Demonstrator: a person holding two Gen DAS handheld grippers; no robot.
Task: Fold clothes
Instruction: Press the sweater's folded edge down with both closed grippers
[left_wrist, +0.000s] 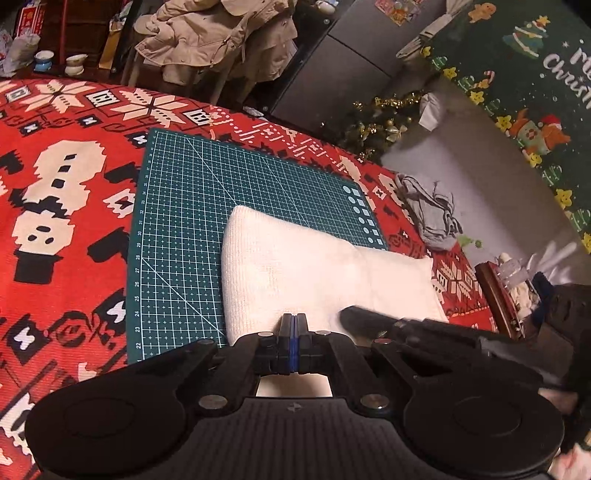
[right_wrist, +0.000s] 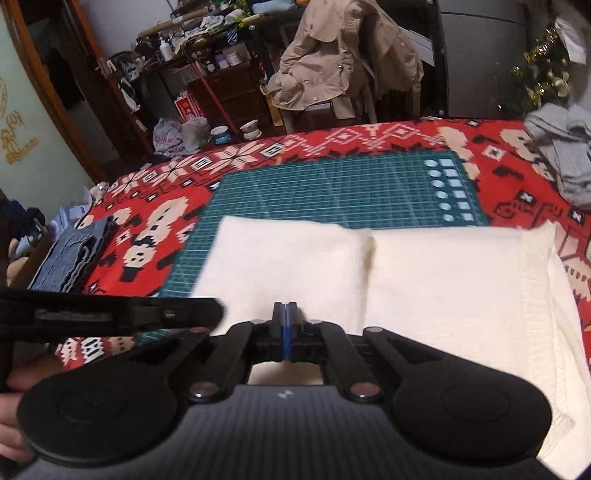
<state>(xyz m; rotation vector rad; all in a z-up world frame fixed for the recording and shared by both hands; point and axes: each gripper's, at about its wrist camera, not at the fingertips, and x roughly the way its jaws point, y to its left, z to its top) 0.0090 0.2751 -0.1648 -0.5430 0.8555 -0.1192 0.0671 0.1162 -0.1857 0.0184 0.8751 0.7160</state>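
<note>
Both grippers, left (left_wrist: 293, 317) and right (right_wrist: 285, 306), are pinched closed at the near edge of the white sweater (right_wrist: 424, 280), partly folded across the mat (left_wrist: 192, 206); grey clothes (right_wrist: 565, 158) wait unfolded.

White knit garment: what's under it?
The white knit garment lies partly on the green gridded cutting mat, its right part over the red patterned blanket. Anything beneath is covered.

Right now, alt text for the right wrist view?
The right gripper, fingers shut together, over a folded white garment on a green cutting mat. Folded denim lies left, a gray garment right.
</note>
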